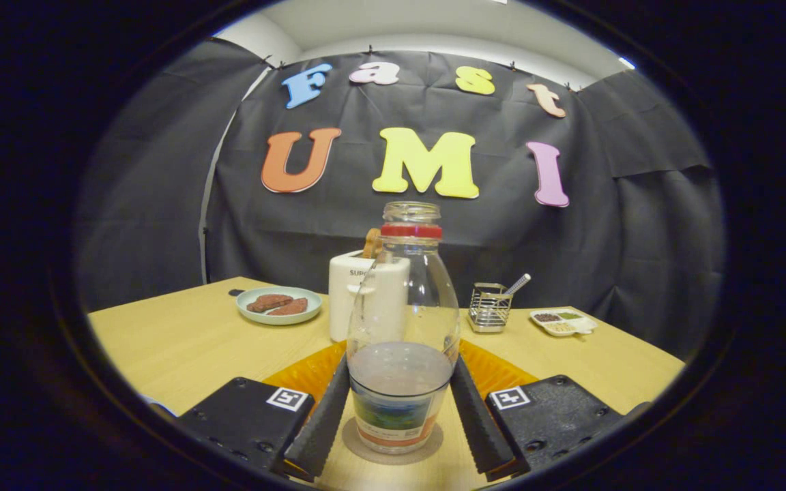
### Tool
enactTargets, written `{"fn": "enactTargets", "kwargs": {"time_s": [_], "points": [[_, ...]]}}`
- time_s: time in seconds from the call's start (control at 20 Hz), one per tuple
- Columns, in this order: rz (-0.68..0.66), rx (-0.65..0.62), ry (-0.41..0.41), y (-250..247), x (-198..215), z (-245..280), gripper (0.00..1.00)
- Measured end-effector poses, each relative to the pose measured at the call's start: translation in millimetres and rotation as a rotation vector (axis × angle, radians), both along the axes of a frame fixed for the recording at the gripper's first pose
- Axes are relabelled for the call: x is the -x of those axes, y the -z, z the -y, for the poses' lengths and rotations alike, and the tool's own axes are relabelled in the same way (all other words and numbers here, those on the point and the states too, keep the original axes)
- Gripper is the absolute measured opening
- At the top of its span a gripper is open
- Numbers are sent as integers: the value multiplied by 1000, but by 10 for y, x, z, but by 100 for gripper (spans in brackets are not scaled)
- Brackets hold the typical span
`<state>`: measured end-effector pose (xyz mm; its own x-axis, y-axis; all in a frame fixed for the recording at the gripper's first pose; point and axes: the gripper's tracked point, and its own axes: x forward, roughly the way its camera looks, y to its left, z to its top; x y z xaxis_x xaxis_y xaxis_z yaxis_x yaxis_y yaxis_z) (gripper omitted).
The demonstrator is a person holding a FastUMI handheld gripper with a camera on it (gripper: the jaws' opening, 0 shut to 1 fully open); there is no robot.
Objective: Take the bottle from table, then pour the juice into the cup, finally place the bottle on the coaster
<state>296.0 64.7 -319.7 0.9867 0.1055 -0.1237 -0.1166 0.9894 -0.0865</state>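
A clear glass bottle [403, 320] with a red ring at its neck and no cap stands upright between my fingers. Pale liquid fills its lower part, above a coloured label. Its base rests on a round grey coaster [434, 440] on the wooden table [181, 348]. My gripper [401, 361] is shut on the bottle, with one finger [325, 416] against its left side and the other against its right side.
An orange mat [304, 372] lies just behind the bottle. Beyond it stand a white toaster [348, 293], a pale green plate [256, 315] with brown slices, a wire holder [490, 308] with a utensil, and a small white tray [563, 322] of seasonings.
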Motion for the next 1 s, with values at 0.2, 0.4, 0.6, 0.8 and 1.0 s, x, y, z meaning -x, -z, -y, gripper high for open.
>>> {"fn": "enactTargets", "kwargs": {"time_s": [0.2,0.4,0.6,0.8,1.0], "points": [[15,7,17,0,-14,30,83],[-2,-4,27,25,14,63,89],[-9,-5,26,32,16,60,100],[6,-10,29,-50,59,73,100],[19,0,27,-219,174,74,100]]}}
